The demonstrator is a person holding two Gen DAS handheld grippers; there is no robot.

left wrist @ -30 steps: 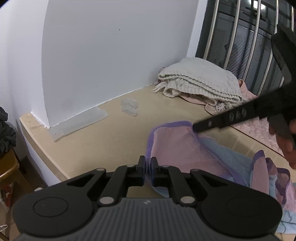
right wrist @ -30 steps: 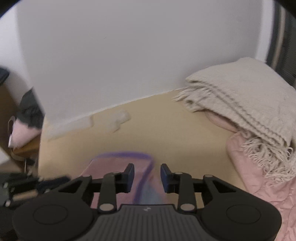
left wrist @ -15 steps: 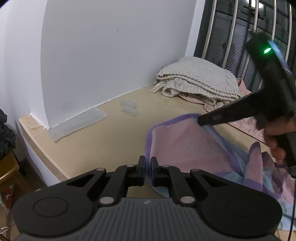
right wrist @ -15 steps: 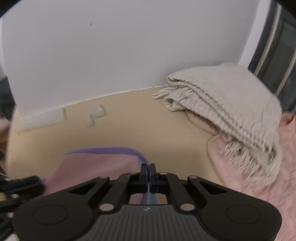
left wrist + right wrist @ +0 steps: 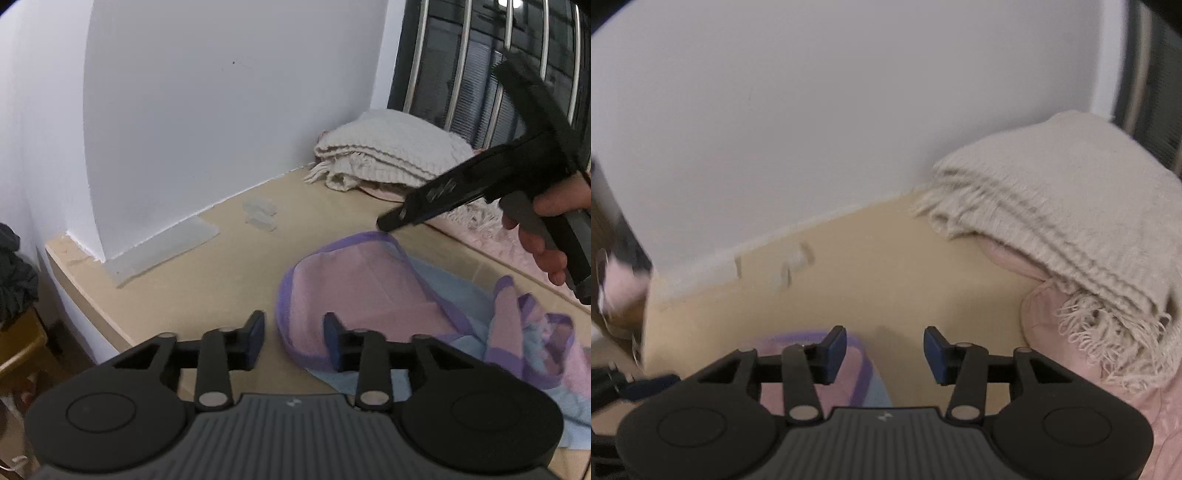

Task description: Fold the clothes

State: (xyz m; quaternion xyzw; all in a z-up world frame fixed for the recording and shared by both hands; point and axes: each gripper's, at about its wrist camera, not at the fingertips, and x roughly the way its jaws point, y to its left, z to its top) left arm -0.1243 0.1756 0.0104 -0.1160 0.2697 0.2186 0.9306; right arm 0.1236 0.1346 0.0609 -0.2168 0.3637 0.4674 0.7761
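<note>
The left hand-held gripper (image 5: 294, 334) has its two fingers spread wide and holds nothing; the purple-edged hem of the pink and light-blue cloth garment (image 5: 362, 288) lies between them on the beige wooden table (image 5: 207, 280). The right hand-held gripper (image 5: 884, 349) is also spread apart and empty, above the far corner of the same garment (image 5: 846, 373); in the left view it (image 5: 384, 223) hangs just over that corner, gripped by the person's right hand (image 5: 554, 225). A folded cream knitted blanket with fringe (image 5: 1071, 206) rests on a pink quilt (image 5: 1145, 398), well apart from the garment, near the white wall (image 5: 221, 110).
</note>
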